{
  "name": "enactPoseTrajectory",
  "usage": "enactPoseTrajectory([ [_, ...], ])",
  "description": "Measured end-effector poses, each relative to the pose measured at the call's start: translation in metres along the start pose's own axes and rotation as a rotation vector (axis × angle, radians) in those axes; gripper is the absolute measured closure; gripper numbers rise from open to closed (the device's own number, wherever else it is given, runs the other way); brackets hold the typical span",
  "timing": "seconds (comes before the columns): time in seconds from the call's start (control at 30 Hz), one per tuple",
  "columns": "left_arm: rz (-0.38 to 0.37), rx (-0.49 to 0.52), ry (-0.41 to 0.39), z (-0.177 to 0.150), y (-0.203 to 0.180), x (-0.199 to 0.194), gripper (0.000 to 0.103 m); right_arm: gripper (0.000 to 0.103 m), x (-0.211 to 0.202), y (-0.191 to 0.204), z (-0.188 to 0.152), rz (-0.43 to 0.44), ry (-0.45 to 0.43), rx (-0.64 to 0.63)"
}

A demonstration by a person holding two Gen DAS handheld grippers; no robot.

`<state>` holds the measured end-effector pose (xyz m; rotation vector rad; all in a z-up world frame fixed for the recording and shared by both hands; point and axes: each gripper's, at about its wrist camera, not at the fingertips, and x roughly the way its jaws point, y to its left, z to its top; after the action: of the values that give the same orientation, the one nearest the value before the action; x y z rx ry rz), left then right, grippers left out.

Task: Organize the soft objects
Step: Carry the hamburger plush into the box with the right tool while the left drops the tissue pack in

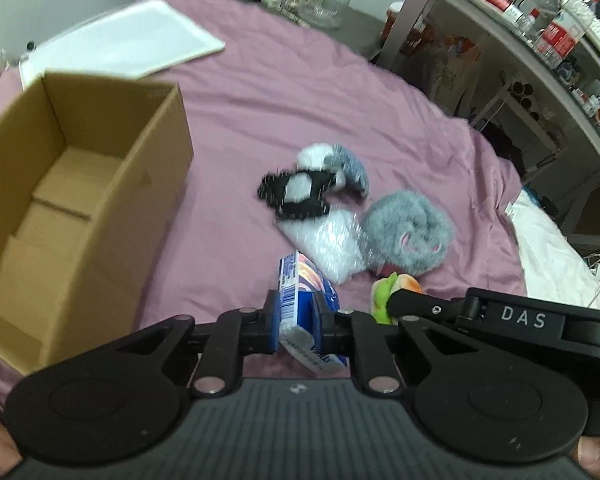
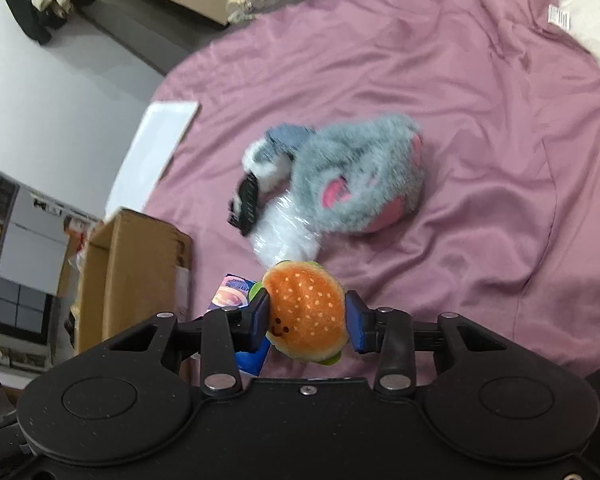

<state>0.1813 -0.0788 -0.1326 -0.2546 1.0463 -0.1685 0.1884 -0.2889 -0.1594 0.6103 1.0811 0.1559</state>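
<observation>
right tongs (image 2: pixel 306 320) clenched across the burger plush (image 2: pixel 306 316) – squashy, light (grip its middle); left tongs (image 1: pixel 296 320) grasping the tissue pack (image 1: pixel 304 312), box (image 1: pixel 80 200) at ten o'clock.

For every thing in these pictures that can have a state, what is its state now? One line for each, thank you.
left tool: shut on the tissue pack
right tool: shut on the burger plush
cardboard box: open, nothing inside
grey plush: lying on the pink sheet
plastic bag: lying flat, partly under the black item
white tray: lying behind the box
</observation>
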Motion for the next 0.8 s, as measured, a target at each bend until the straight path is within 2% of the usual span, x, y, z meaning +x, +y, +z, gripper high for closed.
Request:
enactPoseTrajectory([
  [0.37,-0.045,0.075,-0.125,0.035,0.011,-0.046,0.089,0.065,-0.028,0.054,0.007,0.015,-0.098,-0.05],
  [0.5,-0.032,0.1,-0.186,0.047,0.022,-0.063,0.089,0.064,-0.028,0.08,0.009,0.025,-0.113,-0.081],
  [0.8,-0.058,0.006,-0.26,0.061,0.077,-0.08,0.089,0.064,-0.016,0.133,0.005,0.004,-0.15,-0.139],
])
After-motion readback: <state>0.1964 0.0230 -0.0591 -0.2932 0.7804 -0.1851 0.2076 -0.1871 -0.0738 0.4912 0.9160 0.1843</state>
